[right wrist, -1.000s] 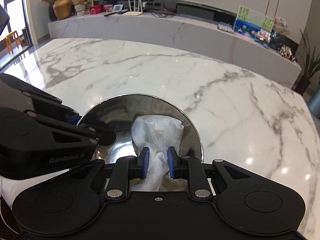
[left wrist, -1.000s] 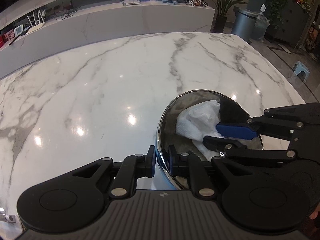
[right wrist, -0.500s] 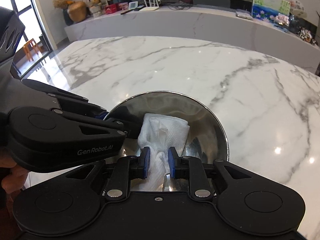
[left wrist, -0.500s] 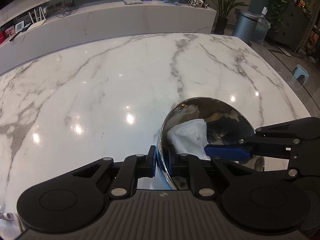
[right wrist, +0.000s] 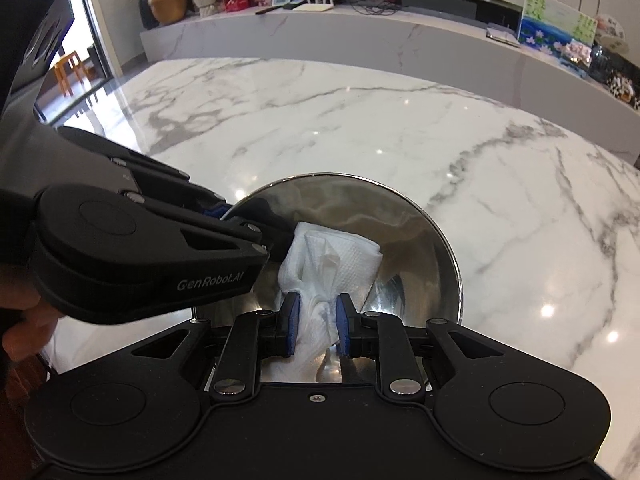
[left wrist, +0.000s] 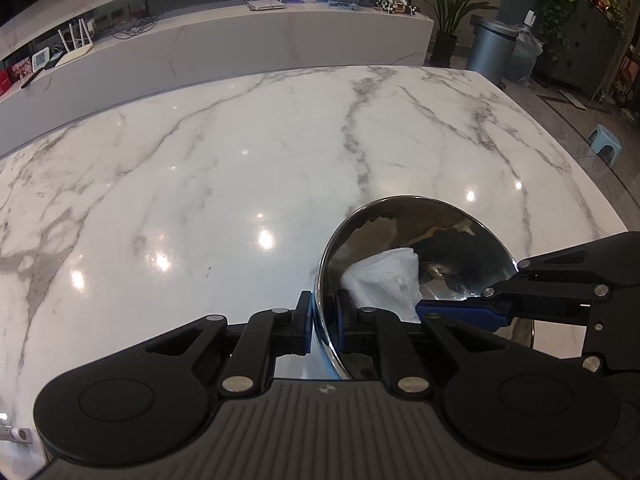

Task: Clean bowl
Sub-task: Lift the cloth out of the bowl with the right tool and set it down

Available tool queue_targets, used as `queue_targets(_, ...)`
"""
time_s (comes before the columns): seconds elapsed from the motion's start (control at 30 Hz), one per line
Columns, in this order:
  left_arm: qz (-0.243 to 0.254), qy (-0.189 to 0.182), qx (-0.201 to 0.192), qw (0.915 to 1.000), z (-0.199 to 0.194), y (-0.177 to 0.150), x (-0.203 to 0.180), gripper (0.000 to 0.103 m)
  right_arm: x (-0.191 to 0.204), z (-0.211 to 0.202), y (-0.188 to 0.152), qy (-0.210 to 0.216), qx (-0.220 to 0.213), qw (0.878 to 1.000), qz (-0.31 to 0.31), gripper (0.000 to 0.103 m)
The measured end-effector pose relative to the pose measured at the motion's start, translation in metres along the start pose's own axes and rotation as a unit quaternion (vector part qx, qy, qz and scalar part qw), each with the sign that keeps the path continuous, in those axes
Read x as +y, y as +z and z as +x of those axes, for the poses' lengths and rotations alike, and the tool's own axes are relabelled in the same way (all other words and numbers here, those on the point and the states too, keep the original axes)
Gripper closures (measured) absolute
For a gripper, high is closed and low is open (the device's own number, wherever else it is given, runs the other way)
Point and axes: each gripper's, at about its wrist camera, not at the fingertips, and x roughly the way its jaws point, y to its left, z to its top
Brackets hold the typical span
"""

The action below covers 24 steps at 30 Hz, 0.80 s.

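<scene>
"GenRobot.AI" in pale letters on left gripper body.

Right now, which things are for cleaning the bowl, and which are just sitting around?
For the job:
- steel bowl
- white paper towel
- left claw, clamped on the bowl's rim
- right claw, pinching the towel

Just sitting around:
- router
- flower painting
- trash bin
- blue stool

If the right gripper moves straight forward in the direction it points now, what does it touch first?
Probably the inner wall of the steel bowl. The right gripper points down into it, and the white paper towel it pinches would press there first.
</scene>
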Motion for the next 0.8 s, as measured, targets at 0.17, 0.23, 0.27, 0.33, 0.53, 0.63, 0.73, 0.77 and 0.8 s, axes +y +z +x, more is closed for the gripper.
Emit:
queue_targets(0.17,0.000,0.000,-0.001,1.0000,0.000,0.001,0.000,0.096,-0.001,-0.001,-0.001,-0.032,0.004,0.999,-0.010,0.087)
queue_targets(0.23,0.001,-0.001,-0.002,1.0000,0.000,0.000,0.001,0.096,-0.001,-0.002,-0.002,-0.049,0.001,0.999,-0.015,0.087)
queue_targets(0.27,0.002,-0.001,-0.002,1.0000,-0.001,0.000,0.001,0.097,-0.002,-0.003,-0.002,-0.055,-0.002,0.998,-0.017,0.087)
queue_targets(0.33,0.001,-0.002,-0.003,1.0000,-0.001,0.000,0.002,0.097,-0.003,-0.006,-0.002,-0.060,-0.010,0.998,-0.015,0.087)
queue_targets(0.53,-0.012,-0.009,-0.006,0.9999,-0.001,-0.001,0.006,0.097,-0.013,-0.020,-0.002,-0.052,-0.041,0.998,0.002,0.087)
queue_targets(0.63,-0.024,-0.015,-0.006,0.9996,-0.001,-0.001,0.010,0.096,-0.017,-0.030,-0.001,-0.049,-0.067,0.996,0.013,0.088)
queue_targets(0.73,-0.031,-0.016,-0.007,0.9994,-0.001,-0.001,0.011,0.096,-0.024,-0.042,-0.002,-0.065,-0.098,0.993,0.030,0.088)
queue_targets(0.77,-0.033,-0.016,-0.006,0.9993,0.000,-0.001,0.011,0.096,-0.026,-0.046,-0.002,-0.071,-0.108,0.991,0.035,0.088)
queue_targets(0.8,-0.033,-0.015,-0.005,0.9993,0.000,-0.002,0.010,0.094,-0.030,-0.050,-0.002,-0.077,-0.120,0.989,0.045,0.088)
